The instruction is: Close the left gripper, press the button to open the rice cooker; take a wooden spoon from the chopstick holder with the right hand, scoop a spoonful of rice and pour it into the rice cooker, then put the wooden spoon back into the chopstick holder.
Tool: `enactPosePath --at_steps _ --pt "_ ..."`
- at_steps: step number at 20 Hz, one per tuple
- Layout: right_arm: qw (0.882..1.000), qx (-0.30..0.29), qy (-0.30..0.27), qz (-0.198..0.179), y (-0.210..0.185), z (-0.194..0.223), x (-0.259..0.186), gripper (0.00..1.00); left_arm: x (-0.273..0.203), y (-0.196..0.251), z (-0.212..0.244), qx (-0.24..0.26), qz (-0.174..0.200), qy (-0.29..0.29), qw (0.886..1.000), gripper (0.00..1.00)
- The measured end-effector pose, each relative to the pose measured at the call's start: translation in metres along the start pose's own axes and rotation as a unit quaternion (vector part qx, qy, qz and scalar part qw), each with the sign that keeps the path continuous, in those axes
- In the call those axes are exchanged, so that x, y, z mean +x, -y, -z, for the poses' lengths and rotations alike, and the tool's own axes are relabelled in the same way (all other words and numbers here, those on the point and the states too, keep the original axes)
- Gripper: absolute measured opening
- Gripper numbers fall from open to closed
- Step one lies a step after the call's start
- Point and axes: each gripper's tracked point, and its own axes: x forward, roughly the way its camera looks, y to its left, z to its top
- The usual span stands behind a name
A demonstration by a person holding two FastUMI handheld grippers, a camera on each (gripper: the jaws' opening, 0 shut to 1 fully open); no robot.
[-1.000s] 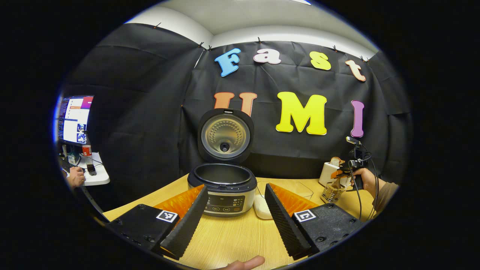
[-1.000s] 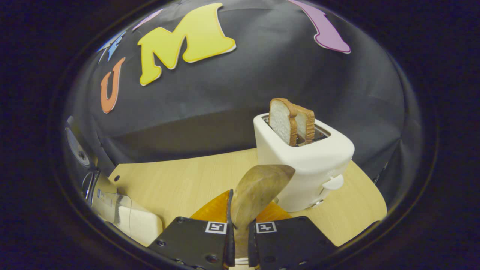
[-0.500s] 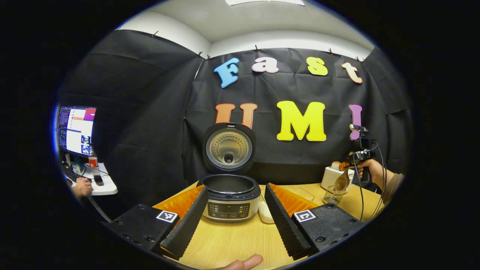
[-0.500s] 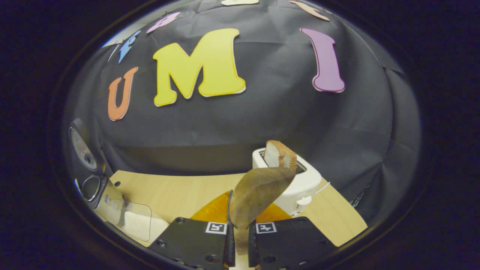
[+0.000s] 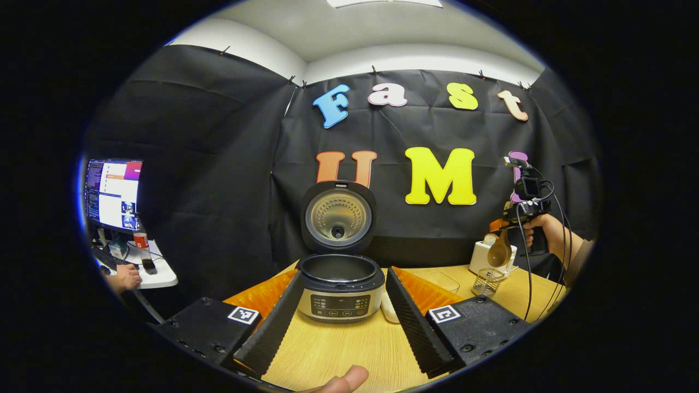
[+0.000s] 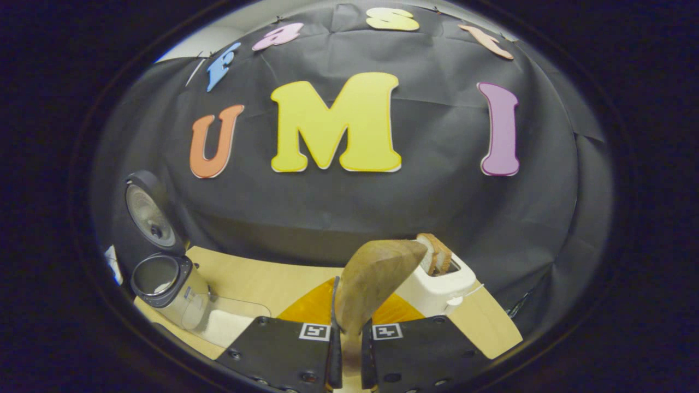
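Note:
The rice cooker (image 5: 338,289) stands on the wooden table with its lid (image 5: 338,218) up and the pot bare inside. My left gripper (image 5: 341,327) is open, low over the table just in front of the cooker. At the right a hand holds my right gripper (image 5: 525,210) above the chopstick holder (image 5: 487,281), and the wooden spoon (image 5: 499,252) hangs from it, clear of the holder. In the right gripper view my right gripper (image 6: 349,335) is shut on the wooden spoon (image 6: 377,273), bowl upward. The rice cooker (image 6: 164,284) lies far left, with the clear rice box (image 6: 229,322) beside it.
A white toaster (image 6: 437,281) with bread slices (image 6: 437,254) stands behind the spoon, near the table's right edge. The rice box (image 5: 389,311) sits right of the cooker. A monitor (image 5: 112,191) and a person's hand (image 5: 128,278) at a small desk are off to the left.
My right gripper has risen with the wooden spoon, lifting it out of the chopstick holder. My left gripper has drawn back from the cooker and stays open.

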Motion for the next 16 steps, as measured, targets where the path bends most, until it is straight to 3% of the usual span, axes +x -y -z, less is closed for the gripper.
enactPosePath --at_steps 6,9,16 --pt "0.999 -0.029 0.005 -0.039 -0.074 0.001 -0.007 0.13 0.001 -0.023 0.002 -0.023 -0.012 -0.010 1.000 1.00" --pt "0.997 -0.048 0.006 -0.055 -0.114 0.009 -0.005 0.12 0.001 -0.026 0.002 -0.026 -0.010 -0.012 1.000 0.97" --pt "0.996 -0.052 -0.007 -0.068 -0.177 0.054 0.034 0.13 0.001 -0.018 0.004 -0.030 0.005 -0.015 0.999 0.97"
